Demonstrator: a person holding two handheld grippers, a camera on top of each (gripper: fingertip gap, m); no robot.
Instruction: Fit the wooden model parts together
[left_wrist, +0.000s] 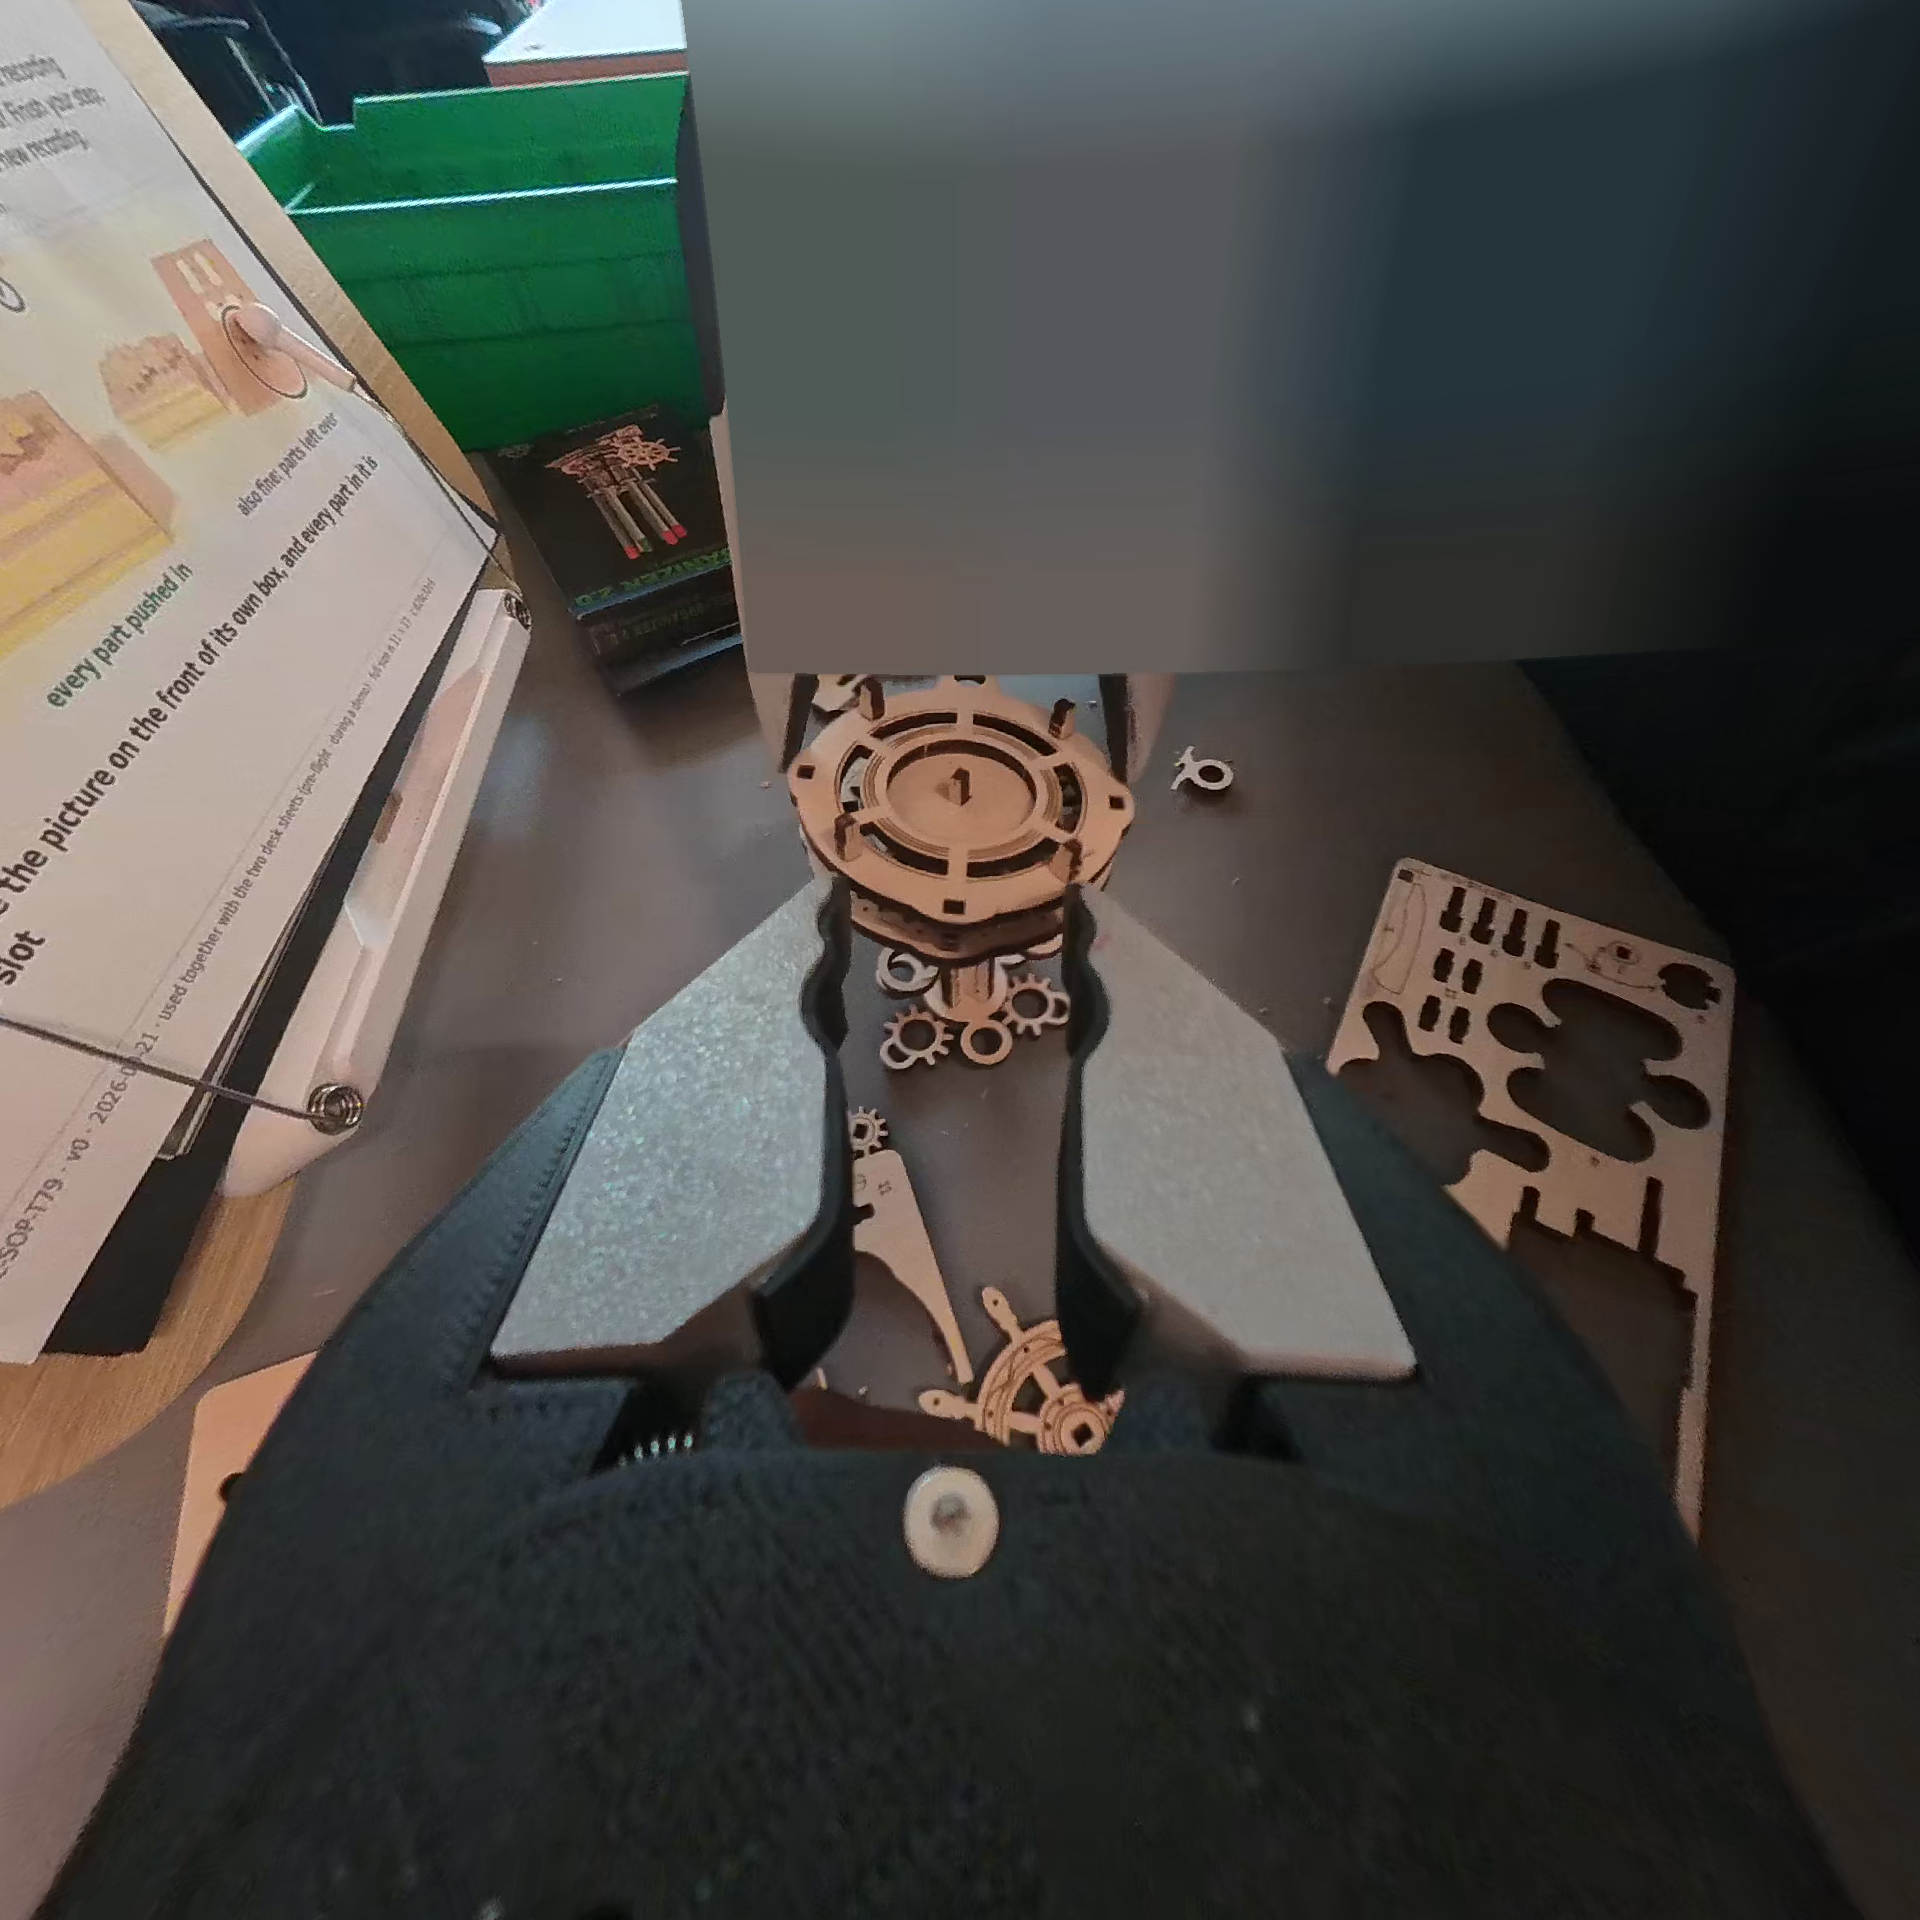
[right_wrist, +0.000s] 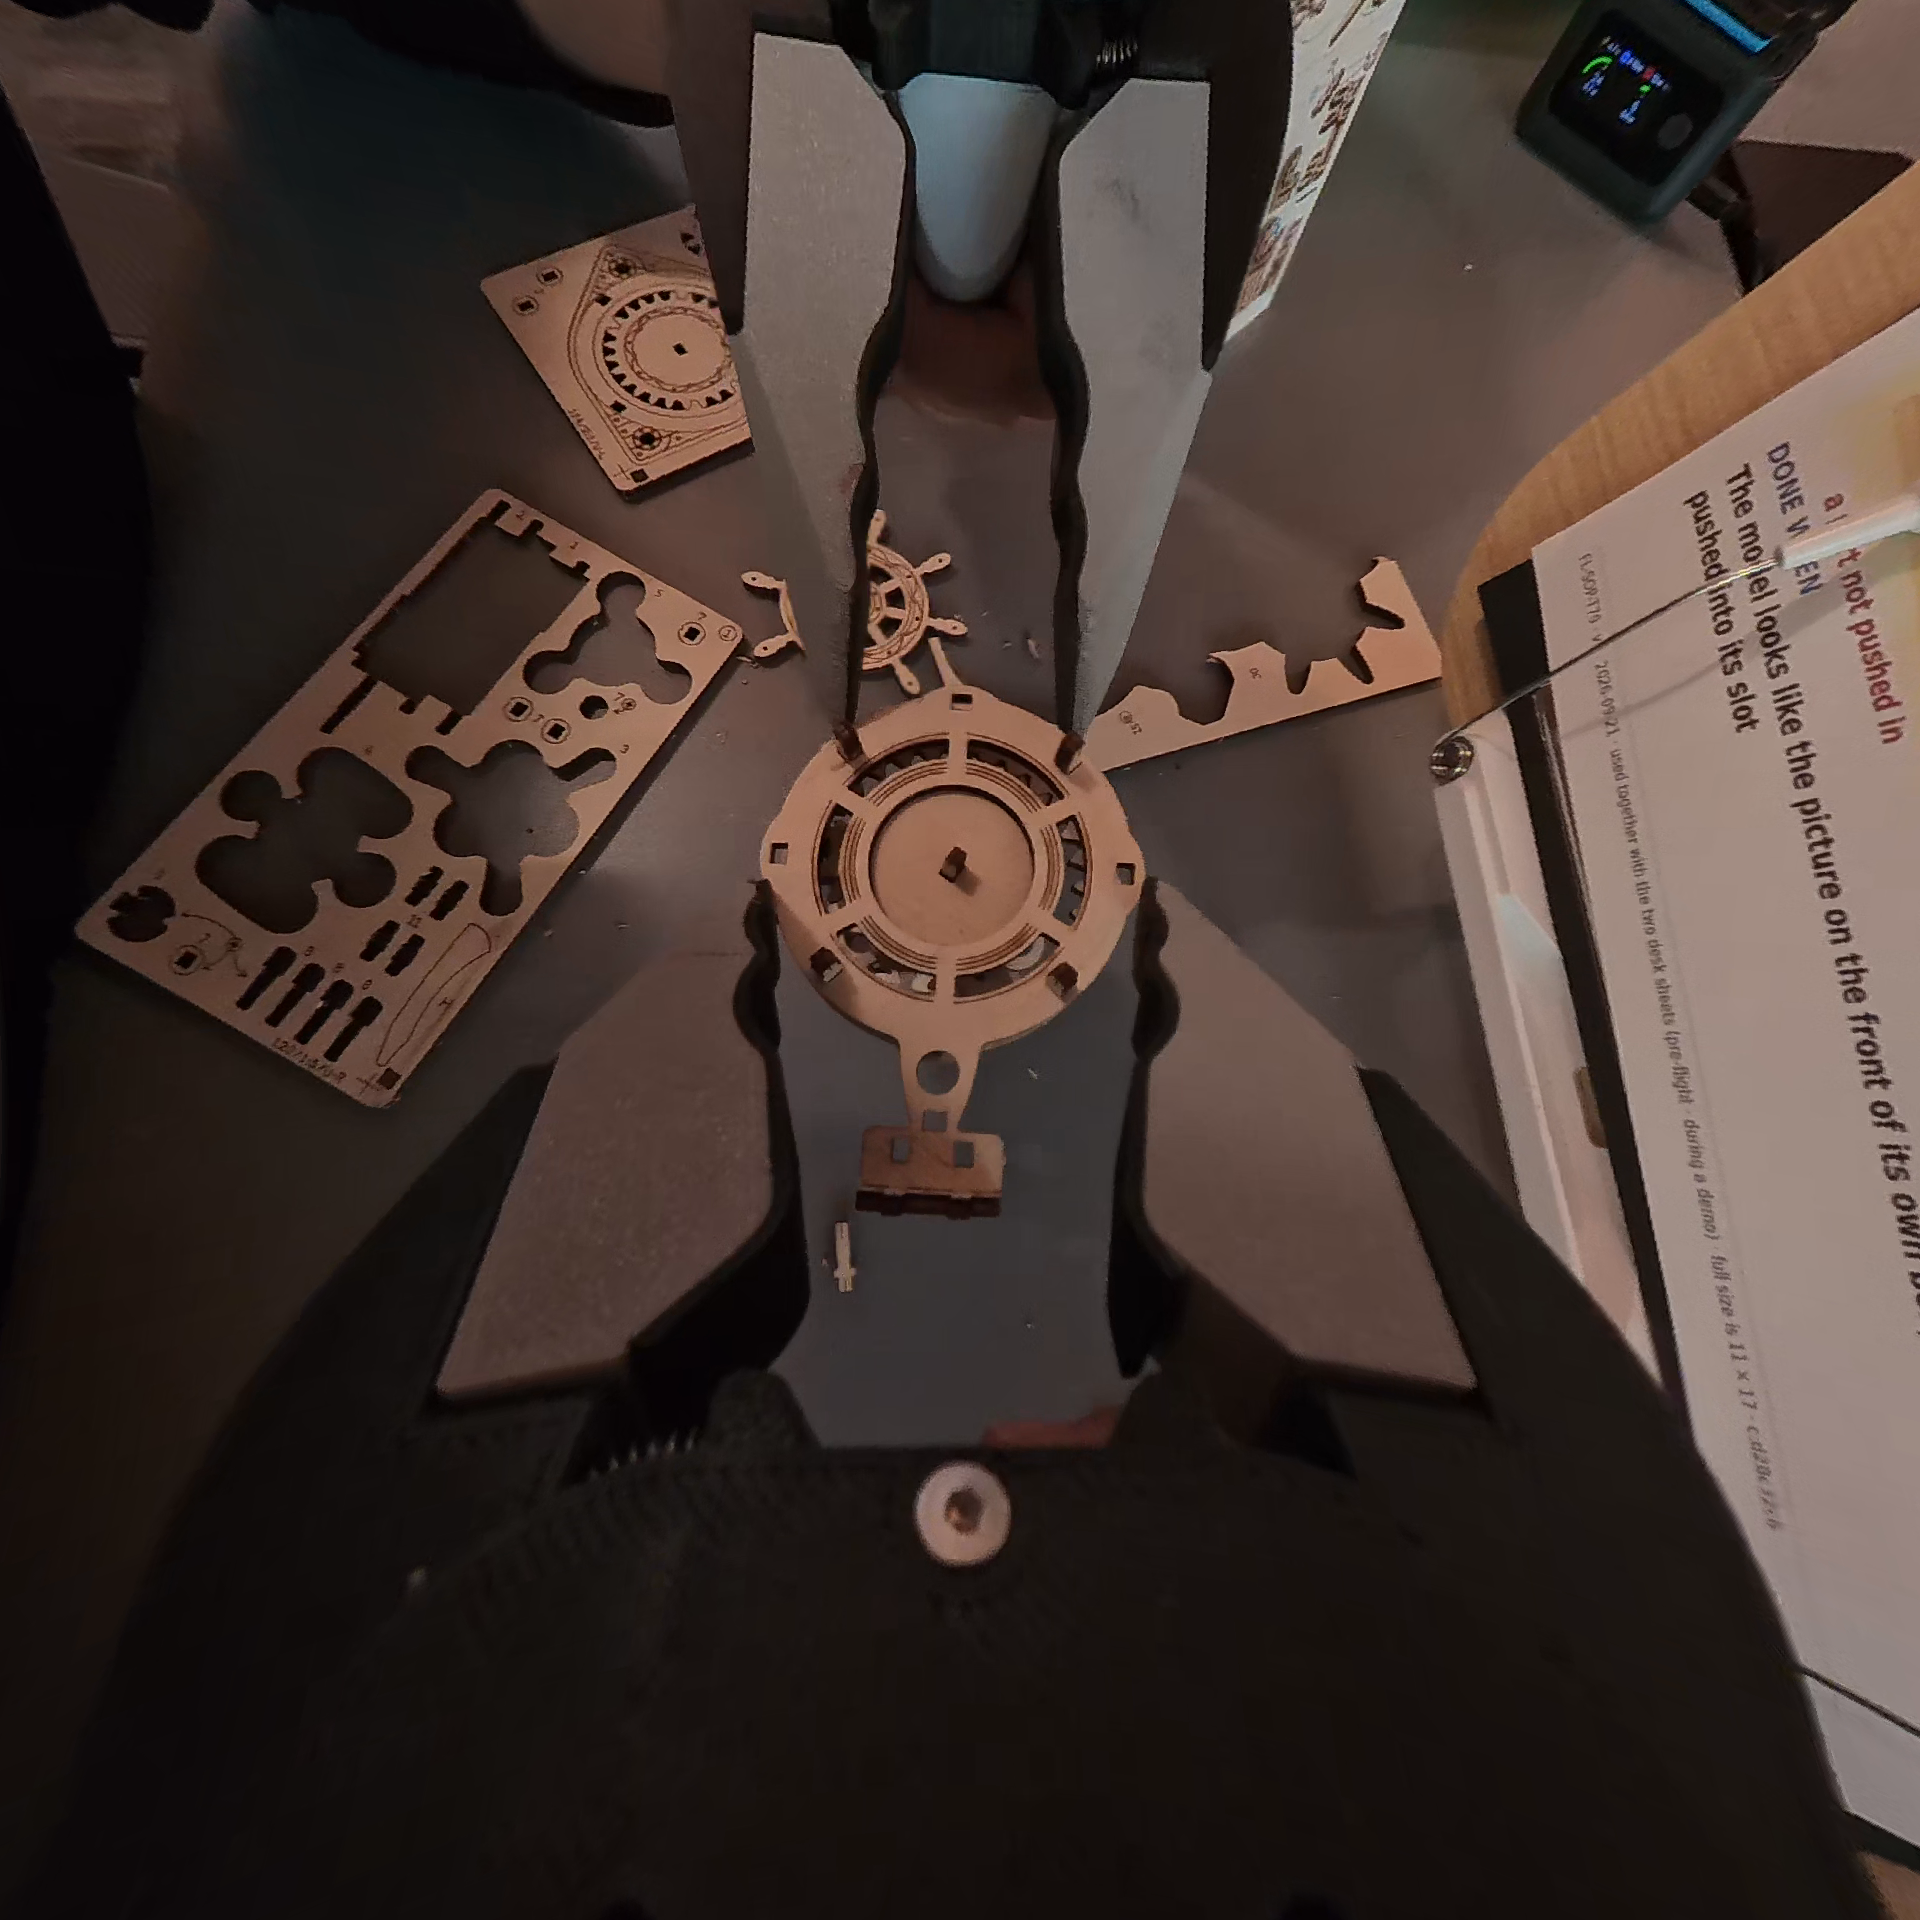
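Round wooden hub on dark table, centred between spread tips of right gripper, released; stem toward 6 o'clock. Beyond, at 12 o'clock, left gripper pinching hub's far rim. Ship's wheel farther, at 12.

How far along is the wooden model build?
Done: a round layered assembly stands built, with posts and a centre peg on top, and the punched-out sheet is mostly empty. In hand: the left gripper and right gripper both flank the assembly; whether either is clamping is unclear. Left: the ship's wheel, loose gears and an uncut gear sheet are still unfitted.
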